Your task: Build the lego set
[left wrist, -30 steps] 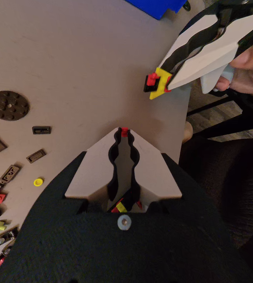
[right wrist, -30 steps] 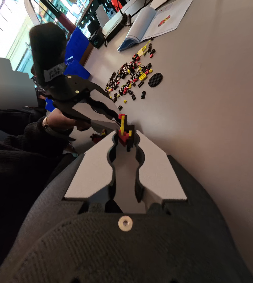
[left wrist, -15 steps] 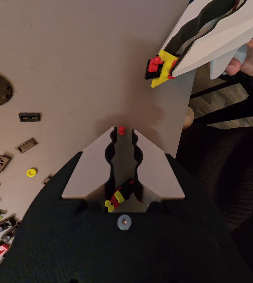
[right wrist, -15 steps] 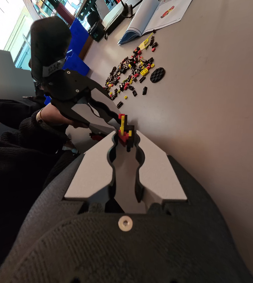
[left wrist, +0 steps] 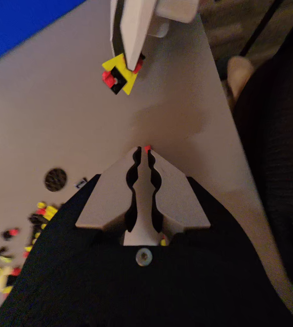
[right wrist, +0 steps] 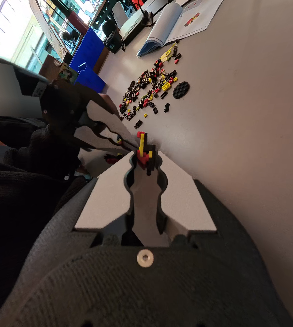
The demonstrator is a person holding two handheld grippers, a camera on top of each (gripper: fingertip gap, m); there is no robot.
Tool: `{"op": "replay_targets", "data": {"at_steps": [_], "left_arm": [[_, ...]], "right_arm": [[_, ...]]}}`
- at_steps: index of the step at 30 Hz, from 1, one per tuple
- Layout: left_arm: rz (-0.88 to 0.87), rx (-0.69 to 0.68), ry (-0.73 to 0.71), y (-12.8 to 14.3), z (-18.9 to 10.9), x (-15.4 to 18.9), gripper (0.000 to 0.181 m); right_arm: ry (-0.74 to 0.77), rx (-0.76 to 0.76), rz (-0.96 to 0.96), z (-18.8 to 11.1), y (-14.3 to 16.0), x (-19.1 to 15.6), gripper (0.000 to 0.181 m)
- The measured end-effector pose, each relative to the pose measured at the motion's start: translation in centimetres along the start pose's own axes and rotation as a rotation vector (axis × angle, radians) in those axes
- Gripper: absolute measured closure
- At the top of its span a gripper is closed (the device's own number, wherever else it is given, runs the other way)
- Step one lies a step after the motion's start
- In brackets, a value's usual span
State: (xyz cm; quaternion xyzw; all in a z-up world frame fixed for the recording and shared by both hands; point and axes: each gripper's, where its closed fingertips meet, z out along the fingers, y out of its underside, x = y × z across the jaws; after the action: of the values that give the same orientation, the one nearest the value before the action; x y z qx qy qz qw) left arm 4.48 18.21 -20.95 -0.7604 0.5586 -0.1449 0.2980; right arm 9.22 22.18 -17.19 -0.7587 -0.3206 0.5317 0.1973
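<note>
My right gripper (right wrist: 144, 154) is shut on a small assembly of black, yellow and red bricks (right wrist: 144, 148), held just above the grey table (right wrist: 230, 159). In the left wrist view that gripper (left wrist: 130, 67) comes in from the top with the assembly (left wrist: 119, 76) at its tips. My left gripper (left wrist: 143, 150) has its jaws almost together, with a small red piece (left wrist: 147, 149) at the right fingertip. In the right wrist view the left gripper (right wrist: 133, 148) reaches in from the left, its tips right beside the assembly.
A pile of loose bricks (right wrist: 151, 88) and a round black plate (right wrist: 181, 89) lie farther along the table, with an open booklet (right wrist: 177, 30) and blue bins (right wrist: 89, 70) beyond. The table edge (left wrist: 230, 132) runs close on the right, with a person's dark clothing beyond it. Tip to tip, the grippers are about 8 centimeters apart.
My left gripper was shut on the red piece, opened around it, and has now narrowed again while swinging round. The right gripper has turned and now points down from the top.
</note>
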Motion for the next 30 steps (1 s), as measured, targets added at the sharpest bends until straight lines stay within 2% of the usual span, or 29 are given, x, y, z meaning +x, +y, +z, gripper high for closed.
{"op": "replay_targets", "data": {"at_steps": [3,8,13,19,24,30], "left_arm": [[0.192,-0.065,0.007,0.2,0.2,-0.4,0.176],[0.315,-0.191,0.163,1.3,1.1,0.4,0.175],[0.318,-0.211,0.246,1.3,2.0,1.0,0.177],[0.298,-0.193,0.226,1.0,2.0,0.9,0.180],[0.171,-0.054,0.132,-0.9,1.2,-0.4,0.180],[-0.226,0.365,0.117,-5.7,-2.5,-1.2,0.181]], "right_arm": [[0.002,0.001,-0.002,0.0,0.0,0.0,0.163],[0.022,0.001,-0.024,-0.2,-0.1,0.0,0.163],[0.021,-0.011,0.001,0.0,0.2,0.4,0.163],[0.020,-0.036,0.027,0.2,0.7,0.7,0.163],[0.024,-0.046,0.040,0.3,1.0,0.9,0.162],[-0.012,-0.029,0.037,0.7,0.7,-0.2,0.163]]}}
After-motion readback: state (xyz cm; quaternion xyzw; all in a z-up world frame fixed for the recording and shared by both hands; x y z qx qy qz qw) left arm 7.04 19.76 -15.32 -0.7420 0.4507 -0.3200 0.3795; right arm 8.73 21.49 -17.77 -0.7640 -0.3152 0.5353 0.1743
